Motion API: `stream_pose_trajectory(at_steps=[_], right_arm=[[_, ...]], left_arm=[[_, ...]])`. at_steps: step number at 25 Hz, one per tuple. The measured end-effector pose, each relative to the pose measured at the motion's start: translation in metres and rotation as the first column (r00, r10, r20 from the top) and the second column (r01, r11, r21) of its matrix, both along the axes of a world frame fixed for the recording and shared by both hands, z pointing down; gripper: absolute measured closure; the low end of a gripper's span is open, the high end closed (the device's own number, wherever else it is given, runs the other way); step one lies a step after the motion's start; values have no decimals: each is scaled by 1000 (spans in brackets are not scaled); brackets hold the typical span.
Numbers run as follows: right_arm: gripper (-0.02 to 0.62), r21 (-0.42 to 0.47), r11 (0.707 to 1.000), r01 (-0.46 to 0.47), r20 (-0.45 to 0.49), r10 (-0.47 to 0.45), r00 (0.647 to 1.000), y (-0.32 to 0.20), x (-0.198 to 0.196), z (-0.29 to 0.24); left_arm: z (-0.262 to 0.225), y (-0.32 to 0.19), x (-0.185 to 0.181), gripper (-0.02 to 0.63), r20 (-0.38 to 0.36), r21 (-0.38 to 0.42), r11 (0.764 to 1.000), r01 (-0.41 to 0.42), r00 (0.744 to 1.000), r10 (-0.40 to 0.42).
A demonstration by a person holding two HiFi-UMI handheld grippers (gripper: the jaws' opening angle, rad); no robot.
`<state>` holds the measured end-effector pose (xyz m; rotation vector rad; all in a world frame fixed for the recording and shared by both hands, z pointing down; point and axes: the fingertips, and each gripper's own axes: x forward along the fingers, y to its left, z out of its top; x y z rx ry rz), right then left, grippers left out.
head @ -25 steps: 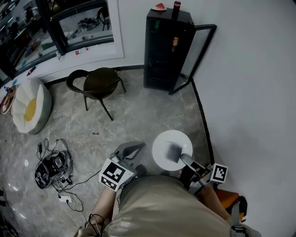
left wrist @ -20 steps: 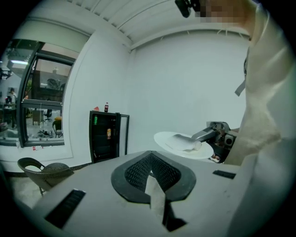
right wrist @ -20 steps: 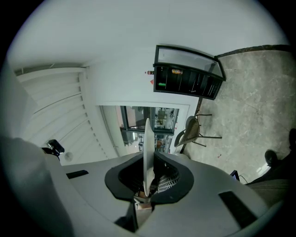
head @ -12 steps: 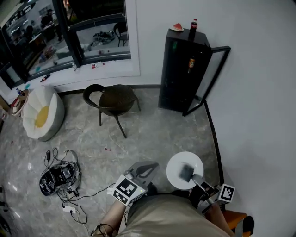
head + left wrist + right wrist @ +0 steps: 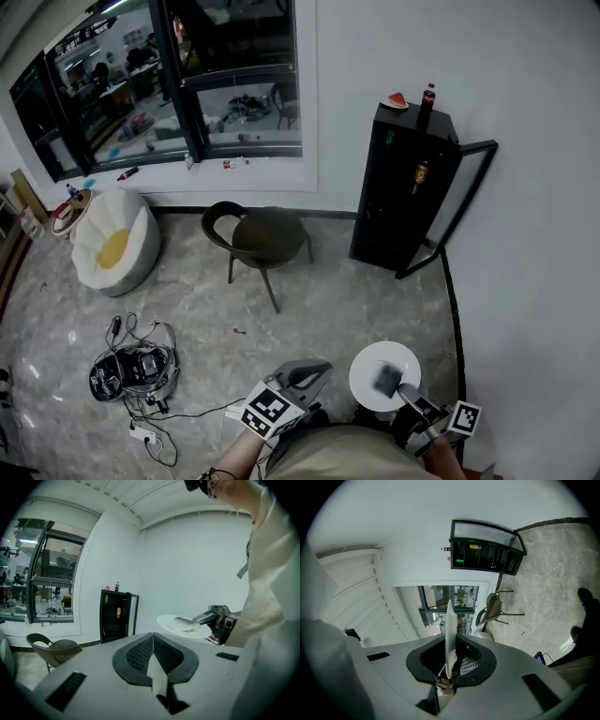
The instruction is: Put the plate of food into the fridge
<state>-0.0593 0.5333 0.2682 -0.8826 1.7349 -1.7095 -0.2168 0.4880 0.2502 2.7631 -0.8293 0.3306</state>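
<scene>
Well short of the black fridge [image 5: 409,187], across open floor [image 5: 375,300], the white plate [image 5: 373,370] sits edge-clamped in the right gripper [image 5: 392,382]; the left gripper [image 5: 312,372], equally far back, is closed on nothing. Inside the fridge stands an orange bottle [image 5: 421,172]; its door [image 5: 457,202] hangs open.

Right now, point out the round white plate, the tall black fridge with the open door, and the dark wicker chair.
round white plate [image 5: 364,377]: head view, bare left part.
tall black fridge [image 5: 398,202]: head view, open front.
dark wicker chair [image 5: 272,234]: head view, seat.
</scene>
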Motion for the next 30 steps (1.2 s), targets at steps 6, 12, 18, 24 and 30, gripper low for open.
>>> stream_pose_trajectory(at_steps=[6, 12, 18, 24, 30], right_arm=[[555, 14, 999, 46, 16, -46, 999, -28, 12, -1], [555, 14, 998, 55, 55, -55, 997, -60, 38, -1], [555, 30, 998, 47, 64, -49, 997, -88, 78, 1], [555, 50, 998, 49, 55, -52, 997, -114, 116, 3], [555, 25, 999, 20, 86, -22, 996, -125, 148, 2]], left_arm=[[-2, -18, 18, 595, 21, -9, 999, 34, 999, -34], [-7, -47, 47, 595, 76, -8, 999, 39, 996, -38], [-11, -74, 87, 595, 118, -12, 999, 32, 993, -30], [-22, -98, 126, 595, 123, 32, 999, 35, 992, -39], [-14, -112, 164, 595, 149, -3, 1000, 11, 989, -10]])
